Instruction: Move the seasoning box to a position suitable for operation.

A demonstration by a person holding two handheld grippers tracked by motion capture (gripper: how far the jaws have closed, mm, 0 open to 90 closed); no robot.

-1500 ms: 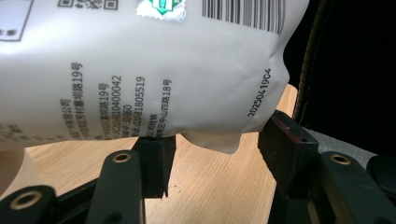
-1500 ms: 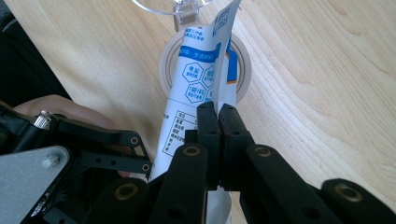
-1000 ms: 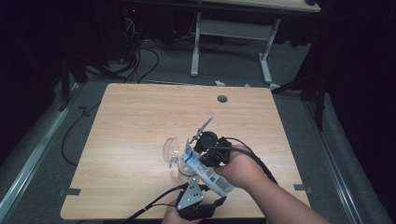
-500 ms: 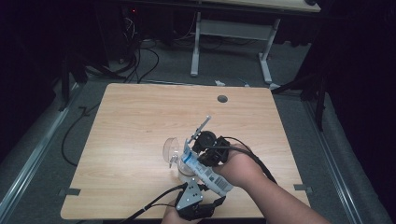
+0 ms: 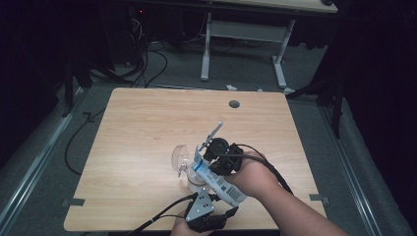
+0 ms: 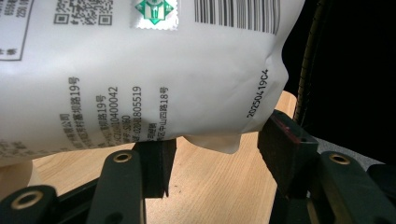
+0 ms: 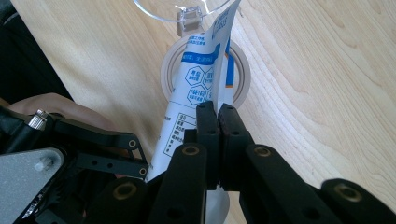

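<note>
On wooden table (image 5: 147,128) | right gripper (image 7: 217,109) fingers clamp pouch (image 7: 196,88) | left gripper (image 6: 212,158) fingers apart | dark room

Dim room around a softly lit bench (image 5: 147,128), floor and far corners sinking into black, high view soft and grainy, white pouch (image 6: 140,70) bright and sharp up close with crisp print, near tool links blurred at the frame bottoms, faint glare on clear plastic lid (image 7: 173,9)

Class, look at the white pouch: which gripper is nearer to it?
Right. The right gripper is shut on the white pouch; the left gripper sits just beneath it, jaws apart.
</note>
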